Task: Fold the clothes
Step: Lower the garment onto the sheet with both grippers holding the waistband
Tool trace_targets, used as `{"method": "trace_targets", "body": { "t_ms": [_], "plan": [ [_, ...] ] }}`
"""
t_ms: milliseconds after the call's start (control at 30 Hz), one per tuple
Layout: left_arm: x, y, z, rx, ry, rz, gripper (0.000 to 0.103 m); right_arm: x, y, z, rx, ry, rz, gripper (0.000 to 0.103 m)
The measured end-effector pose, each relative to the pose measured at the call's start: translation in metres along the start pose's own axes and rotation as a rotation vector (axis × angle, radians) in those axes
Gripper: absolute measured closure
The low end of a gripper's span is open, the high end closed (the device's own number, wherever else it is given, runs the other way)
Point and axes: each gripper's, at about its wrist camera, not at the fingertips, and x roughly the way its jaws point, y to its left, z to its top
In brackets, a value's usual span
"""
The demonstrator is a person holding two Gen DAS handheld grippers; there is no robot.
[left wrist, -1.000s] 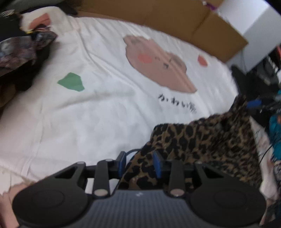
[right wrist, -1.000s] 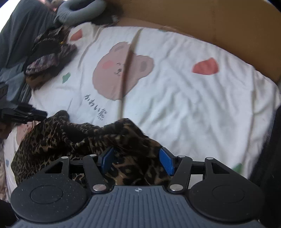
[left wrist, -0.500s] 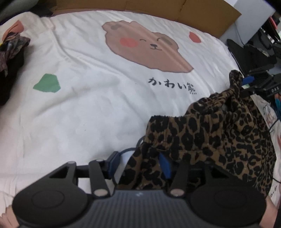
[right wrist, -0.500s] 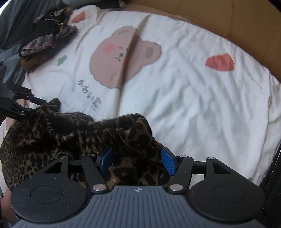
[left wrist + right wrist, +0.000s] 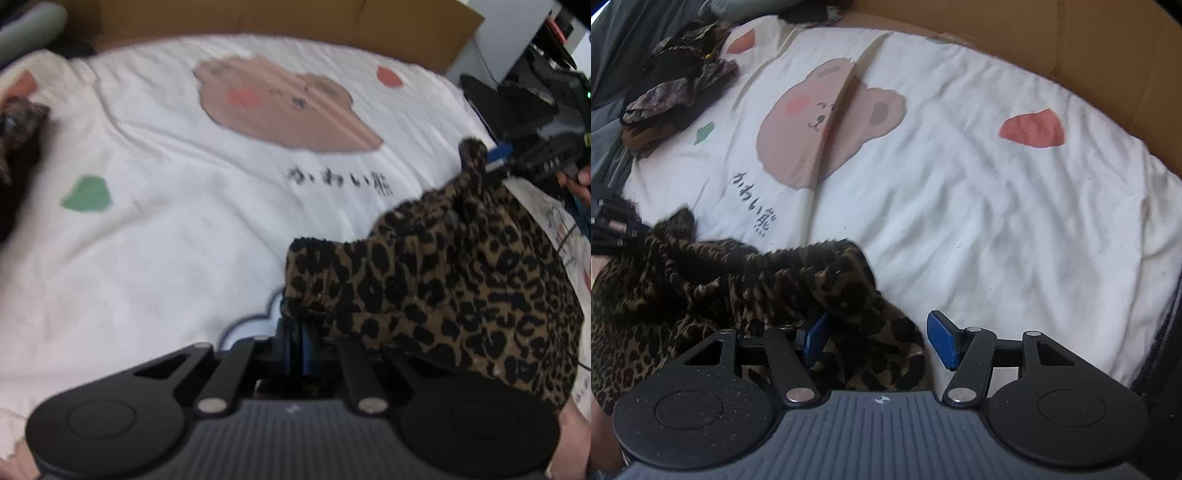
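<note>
- A white bedsheet (image 5: 960, 206) covers the work surface, printed with a brown bear face (image 5: 827, 122), a line of black script (image 5: 753, 206), a green patch (image 5: 703, 132) and coral patches (image 5: 1032, 129).
- A raised crease (image 5: 842, 96) runs through the bear print from 12 toward 6 o'clock in the right wrist view.
- A heap of dark patterned clothes (image 5: 676, 85) lies at 10 o'clock on the sheet, well apart from the task garment.
- Brown cardboard (image 5: 1052, 33) borders the sheet's far side from 12 to 2 o'clock; dark equipment (image 5: 535, 110) stands past the sheet's edge at 2 o'clock in the left wrist view.
- The leopard-print garment (image 5: 443, 280) lies bunched at the near edge of the sheet, at 4 o'clock in the left wrist view and 8 o'clock in the right.
- Its gathered top edge is its long axis, stretched between the two tools.
- The left gripper (image 5: 295, 343) has its blue pads pressed together, pinching one corner of that edge.
- The right gripper (image 5: 882, 339) stands wide apart in its own view, with leopard fabric draped over the left pad (image 5: 816, 334); the other pad (image 5: 942, 341) is bare over the sheet.
</note>
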Motion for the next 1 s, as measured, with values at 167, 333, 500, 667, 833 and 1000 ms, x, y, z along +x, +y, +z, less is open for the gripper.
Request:
{"method": "trace_targets", "body": {
  "t_ms": [167, 333, 500, 667, 833, 1000],
  "plan": [
    [-0.027, 0.011, 0.011, -0.024, -0.102, 0.085, 0.1, 0.005, 0.008, 0.0, -0.036, 0.013, 0.034, 0.091],
    [-0.032, 0.013, 0.028, -0.002, -0.159, 0.137, 0.101, 0.0, 0.002, 0.006, -0.001, -0.011, -0.01, 0.095],
    [-0.014, 0.015, 0.043, 0.0, -0.171, 0.146, 0.101, 0.003, -0.007, 0.012, 0.055, -0.016, -0.075, 0.096],
    [0.016, 0.028, 0.045, -0.015, -0.105, 0.114, 0.097, 0.003, -0.016, 0.014, 0.102, -0.014, -0.088, 0.095],
    [0.001, 0.044, 0.043, -0.052, -0.135, 0.052, 0.083, -0.005, -0.019, 0.01, 0.1, -0.009, -0.049, 0.06],
    [-0.006, 0.052, 0.051, -0.047, -0.151, 0.008, 0.052, -0.012, -0.026, 0.007, 0.129, -0.03, -0.017, 0.052]
  ]
}}
